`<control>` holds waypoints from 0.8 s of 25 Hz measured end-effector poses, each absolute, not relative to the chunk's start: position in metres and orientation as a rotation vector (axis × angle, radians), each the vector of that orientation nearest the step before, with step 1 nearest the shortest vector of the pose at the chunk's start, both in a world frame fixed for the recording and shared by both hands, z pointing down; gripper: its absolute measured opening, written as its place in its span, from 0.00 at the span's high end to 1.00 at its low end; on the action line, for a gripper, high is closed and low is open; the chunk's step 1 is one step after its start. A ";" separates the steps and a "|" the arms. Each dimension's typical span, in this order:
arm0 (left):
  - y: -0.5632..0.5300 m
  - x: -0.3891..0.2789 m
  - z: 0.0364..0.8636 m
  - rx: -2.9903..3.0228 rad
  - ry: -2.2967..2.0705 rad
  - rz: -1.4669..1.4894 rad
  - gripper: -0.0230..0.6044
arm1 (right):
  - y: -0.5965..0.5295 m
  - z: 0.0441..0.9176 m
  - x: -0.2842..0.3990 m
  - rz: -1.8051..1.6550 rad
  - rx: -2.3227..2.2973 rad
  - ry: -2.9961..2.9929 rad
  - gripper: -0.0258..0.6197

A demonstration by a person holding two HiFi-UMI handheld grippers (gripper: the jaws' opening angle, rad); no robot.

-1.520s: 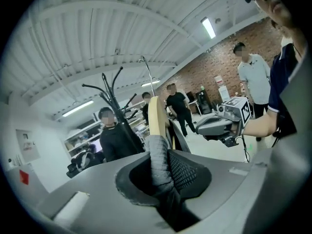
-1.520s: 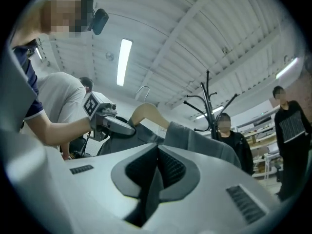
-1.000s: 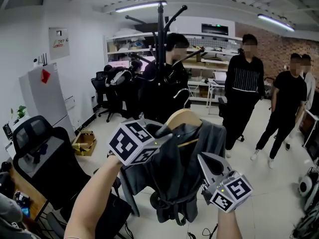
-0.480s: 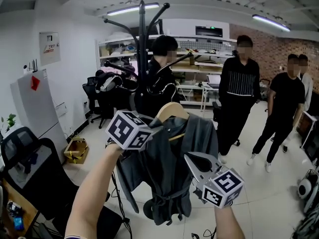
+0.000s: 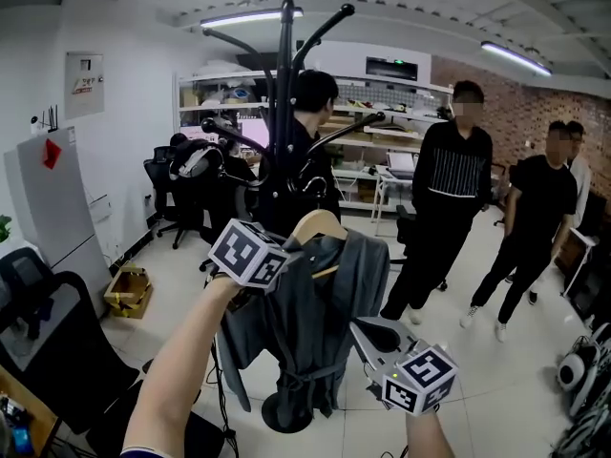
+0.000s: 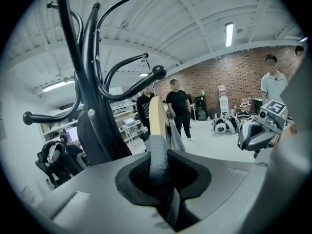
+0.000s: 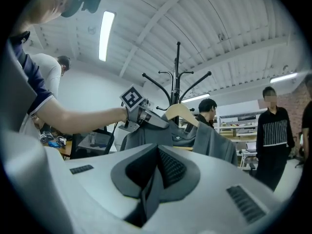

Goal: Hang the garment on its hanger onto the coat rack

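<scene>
A dark grey garment hangs on a wooden hanger. My left gripper is shut on the garment's collar over the hanger's neck, and the grey fabric is pinched between its jaws in the left gripper view. The black coat rack stands just behind the hanger. One of its curved arms ends in a knob close above the hanger top. My right gripper is lower right of the garment, shut and empty. From the right gripper view, that gripper faces the garment and the hanger.
A person stands right behind the rack. Three more people stand at the right. Office chairs and a cardboard box are at the left. The rack's round base sits on the pale floor. Small robots stand by the brick wall.
The garment on its hanger has come closer to the coat rack with my left gripper still shut on it. My right gripper has stayed below right, shut.
</scene>
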State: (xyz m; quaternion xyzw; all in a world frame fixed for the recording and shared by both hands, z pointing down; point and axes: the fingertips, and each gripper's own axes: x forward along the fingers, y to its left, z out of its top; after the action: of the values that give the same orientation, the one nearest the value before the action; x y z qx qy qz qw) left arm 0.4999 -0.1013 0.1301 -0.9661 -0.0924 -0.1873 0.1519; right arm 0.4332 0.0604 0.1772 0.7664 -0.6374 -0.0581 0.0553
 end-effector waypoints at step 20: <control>-0.146 0.504 0.178 -2.835 -0.200 -0.580 0.85 | 0.038 0.202 0.428 -0.099 2.341 -1.925 0.94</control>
State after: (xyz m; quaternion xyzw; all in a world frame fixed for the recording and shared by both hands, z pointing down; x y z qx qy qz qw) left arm 0.5038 -0.1459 0.1777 -0.9703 -0.0685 -0.1985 0.1204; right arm 0.4278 0.0381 0.2016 0.7708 -0.6339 -0.0326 0.0545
